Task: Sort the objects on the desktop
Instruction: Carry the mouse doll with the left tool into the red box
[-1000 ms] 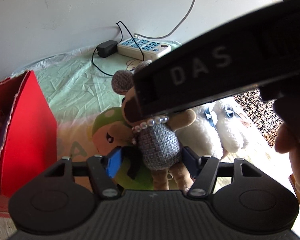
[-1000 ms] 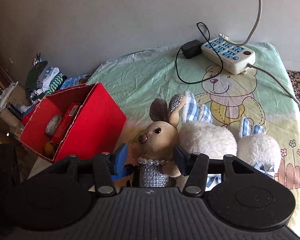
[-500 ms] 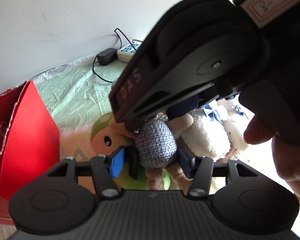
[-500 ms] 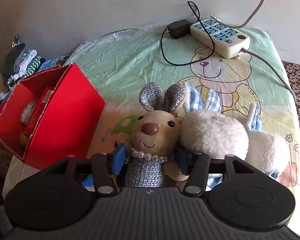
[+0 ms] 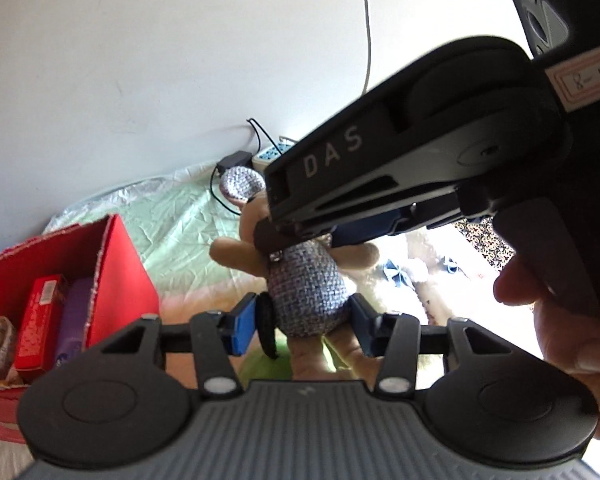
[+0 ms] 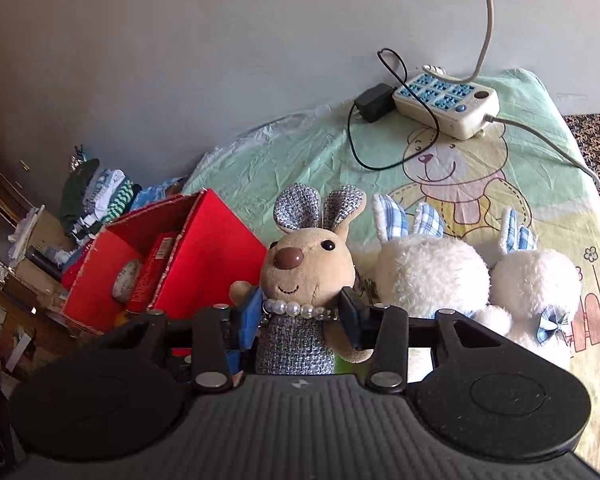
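— Where does the rabbit toy (image 6: 306,264) sit in your right claw (image 6: 300,316)?

— Your right claw is clamped on it at the neck, one blue pad on each side, just under the string of white pearl beads (image 6: 296,309). The head stands upright above the fingers and the body hangs below them.

— And your left claw (image 5: 300,328)?

— Its two fingers flank the lower body from beneath, legs hanging between them. I cannot tell whether they press the cloth or only stand beside it.

— What is the toy made of?

— Tan plush for head and arms, a coarse grey-blue woven cloth for the body and ear linings, and a smooth brown nose. Behind it on your counter, two fluffy white rabbits (image 6: 432,272) with blue checked ears lie on a wrinkled green cloth (image 6: 300,148) printed with a cartoon bear. A red cardboard box (image 6: 216,256) with a ragged rim stands open just beside the toy, on its left.

— Any writing?

— The left wrist view shows "DAS" in pale letters on your right claw's body, near your hand (image 5: 560,344). A pink-edged handwritten label is there too, only partly readable
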Demonstrator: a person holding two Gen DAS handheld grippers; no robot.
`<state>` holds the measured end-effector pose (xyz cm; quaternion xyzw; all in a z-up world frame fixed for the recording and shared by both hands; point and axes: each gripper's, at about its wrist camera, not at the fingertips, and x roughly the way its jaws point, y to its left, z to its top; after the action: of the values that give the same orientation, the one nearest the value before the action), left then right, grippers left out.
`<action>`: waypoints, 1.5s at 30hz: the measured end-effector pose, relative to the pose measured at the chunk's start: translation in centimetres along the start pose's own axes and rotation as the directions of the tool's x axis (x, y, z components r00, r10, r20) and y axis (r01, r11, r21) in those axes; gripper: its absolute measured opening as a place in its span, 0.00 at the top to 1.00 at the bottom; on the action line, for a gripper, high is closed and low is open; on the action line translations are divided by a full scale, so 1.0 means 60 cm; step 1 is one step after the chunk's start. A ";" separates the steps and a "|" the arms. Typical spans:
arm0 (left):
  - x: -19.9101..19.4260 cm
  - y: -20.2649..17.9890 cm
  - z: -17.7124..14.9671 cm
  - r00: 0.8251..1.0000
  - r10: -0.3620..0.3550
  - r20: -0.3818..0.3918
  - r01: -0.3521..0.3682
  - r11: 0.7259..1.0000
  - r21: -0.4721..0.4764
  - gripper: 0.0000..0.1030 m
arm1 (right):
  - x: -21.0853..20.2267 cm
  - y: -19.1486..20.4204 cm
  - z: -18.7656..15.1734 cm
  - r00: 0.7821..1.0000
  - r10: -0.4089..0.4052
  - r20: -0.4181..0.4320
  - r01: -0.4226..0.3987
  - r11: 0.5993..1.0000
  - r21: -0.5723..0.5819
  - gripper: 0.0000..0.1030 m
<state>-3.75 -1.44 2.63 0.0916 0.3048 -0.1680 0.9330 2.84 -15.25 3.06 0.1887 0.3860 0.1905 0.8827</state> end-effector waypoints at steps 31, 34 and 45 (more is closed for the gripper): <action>-0.023 0.412 0.003 0.999 0.045 -0.010 -0.046 0.996 -0.071 0.55 | 0.224 0.289 0.045 0.991 0.087 0.106 -0.090 0.996 0.022 0.76; -0.011 0.434 -0.008 1.000 0.017 -0.023 -0.018 0.997 -0.072 0.54 | 0.232 0.289 0.046 0.993 0.054 0.101 -0.056 0.998 0.018 0.75; 0.046 0.479 -0.042 0.991 -0.062 -0.121 0.045 0.989 -0.141 0.61 | 0.210 0.263 0.039 0.988 -0.003 0.156 -0.012 0.995 0.096 0.57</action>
<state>7.59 25.16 0.96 0.0288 0.3760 -0.1655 0.9113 9.53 3.89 4.46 0.2462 0.3243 0.1584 0.8995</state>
